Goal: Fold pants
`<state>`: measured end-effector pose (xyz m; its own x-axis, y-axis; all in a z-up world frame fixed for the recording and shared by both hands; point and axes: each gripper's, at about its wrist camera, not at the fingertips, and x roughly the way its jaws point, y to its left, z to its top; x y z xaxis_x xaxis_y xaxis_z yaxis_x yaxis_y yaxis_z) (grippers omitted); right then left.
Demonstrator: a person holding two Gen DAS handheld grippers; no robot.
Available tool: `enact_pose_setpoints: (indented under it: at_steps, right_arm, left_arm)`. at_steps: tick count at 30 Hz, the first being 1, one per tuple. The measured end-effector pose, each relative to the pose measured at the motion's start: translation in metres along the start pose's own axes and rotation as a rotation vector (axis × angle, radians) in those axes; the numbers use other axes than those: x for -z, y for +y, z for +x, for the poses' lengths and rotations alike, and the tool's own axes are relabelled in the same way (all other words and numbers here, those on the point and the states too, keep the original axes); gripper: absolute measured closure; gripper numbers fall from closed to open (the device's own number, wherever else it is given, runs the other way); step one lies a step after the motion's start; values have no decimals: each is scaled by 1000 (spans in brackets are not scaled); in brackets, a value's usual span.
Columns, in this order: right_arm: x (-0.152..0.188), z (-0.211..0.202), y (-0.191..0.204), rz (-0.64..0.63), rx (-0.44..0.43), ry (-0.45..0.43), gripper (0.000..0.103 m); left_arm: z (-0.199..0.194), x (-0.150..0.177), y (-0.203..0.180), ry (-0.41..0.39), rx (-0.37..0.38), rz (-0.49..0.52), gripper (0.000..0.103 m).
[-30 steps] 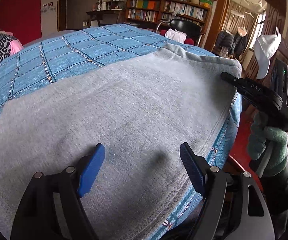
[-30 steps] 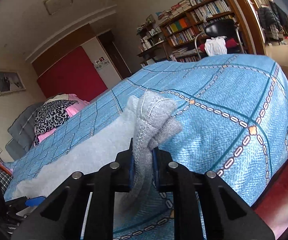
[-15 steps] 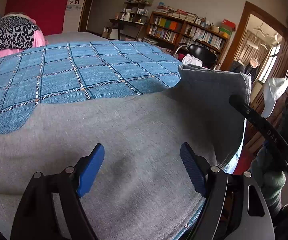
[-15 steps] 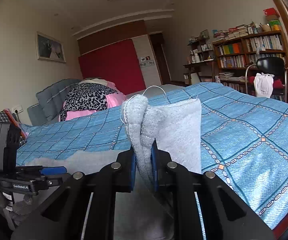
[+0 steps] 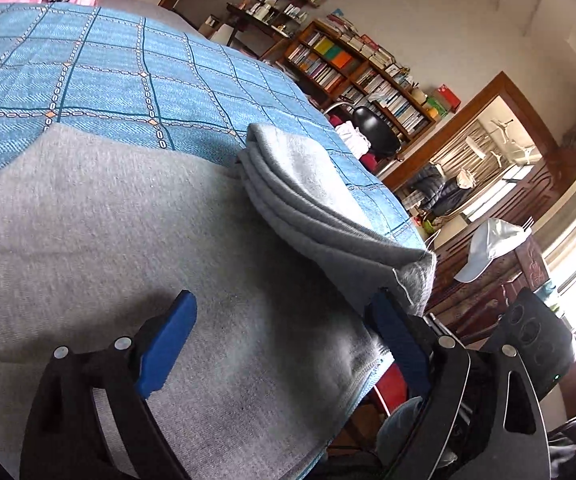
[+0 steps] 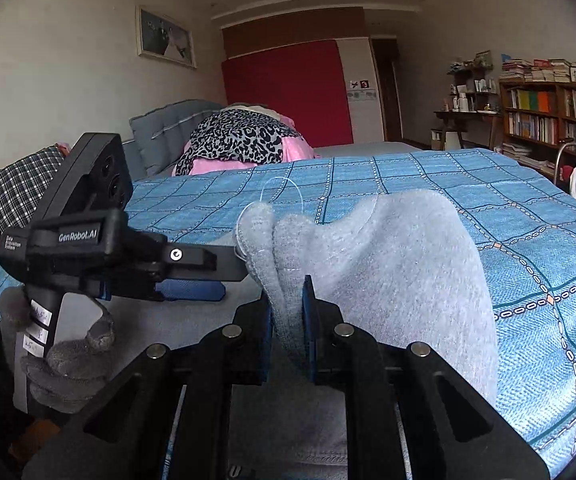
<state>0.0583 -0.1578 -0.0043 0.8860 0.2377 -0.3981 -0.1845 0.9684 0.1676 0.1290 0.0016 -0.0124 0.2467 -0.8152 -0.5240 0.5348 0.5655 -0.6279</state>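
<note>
Right wrist: pants point(image 6: 388, 280) hem hides the bedspread point(image 6: 528, 240) behind.

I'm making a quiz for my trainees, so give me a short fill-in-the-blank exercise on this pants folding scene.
1. The grey pants lie on a checked bedspread coloured ____.
2. The right gripper is shut on a bunched end of the ____.
3. Nothing is between the fingers of the left gripper, whose pads are ____.

Missing words: blue; pants; blue
</note>
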Motion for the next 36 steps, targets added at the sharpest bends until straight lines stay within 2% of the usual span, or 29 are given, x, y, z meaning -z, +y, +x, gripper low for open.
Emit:
enact_pose_setpoints:
  at_steps: [9, 12, 22, 24, 26, 29, 33, 36]
  right_arm:
    - [18, -7, -7, 3, -17, 26, 90]
    - [21, -6, -7, -7, -34, 35, 90]
    - [32, -9, 15, -71, -80, 54, 90]
    - [33, -9, 17, -68, -80, 52, 90]
    - [33, -10, 18, -67, -79, 47, 90]
    - [29, -10, 19, -67, -88, 40, 90]
    - [30, -15, 28, -97, -134, 27, 90]
    - [32, -12, 40, -121, -167, 42, 90]
  left_arm:
    - [7, -7, 11, 25, 111, -99, 13]
    - [7, -13, 16, 26, 145, -127, 9]
    - [36, -23, 4, 88, 160, -113, 10]
    - [39, -27, 4, 88, 161, -122, 21]
    - [39, -28, 6, 83, 132, -122, 61]
    - [29, -26, 8, 41, 91, -115, 81]
    - [-4, -21, -8, -60, 10, -15, 85]
    - [-21, -8, -24, -107, -132, 86, 85]
